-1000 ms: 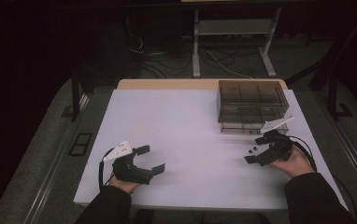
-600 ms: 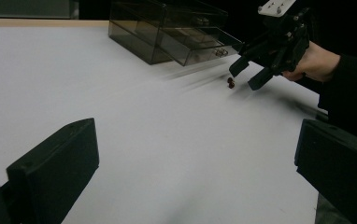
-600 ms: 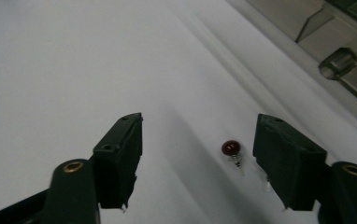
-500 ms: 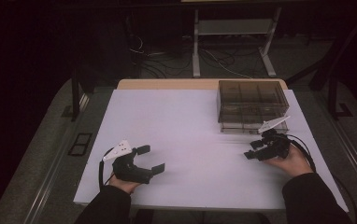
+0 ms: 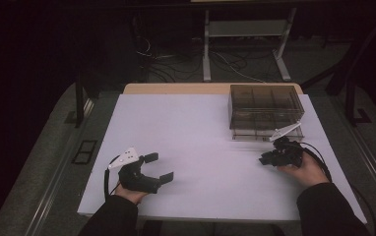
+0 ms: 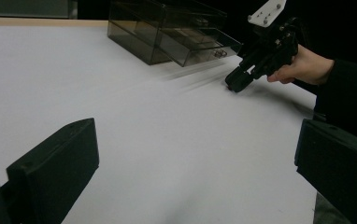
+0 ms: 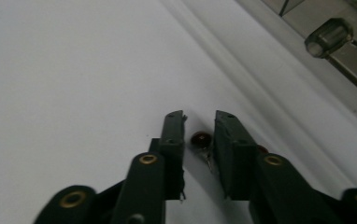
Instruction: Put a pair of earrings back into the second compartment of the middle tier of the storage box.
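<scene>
Right gripper [image 7: 200, 122] has just narrowed its jaws around a small dark bead [image 7: 201, 138]; left gripper [image 5: 159, 167] stays wide.

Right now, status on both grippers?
Left gripper open, over table. Right gripper jaws just closed on small dark-red bead. Drawer box beside, not blocking.

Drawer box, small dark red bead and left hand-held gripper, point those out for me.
Drawer box [image 5: 265, 112], high view, on its smoky top panel.
Small dark red bead [image 7: 200, 138], right gripper view, on its rounded top between the black jaws.
Left hand-held gripper [image 5: 158, 167], high view, midway between its fingertips.
</scene>
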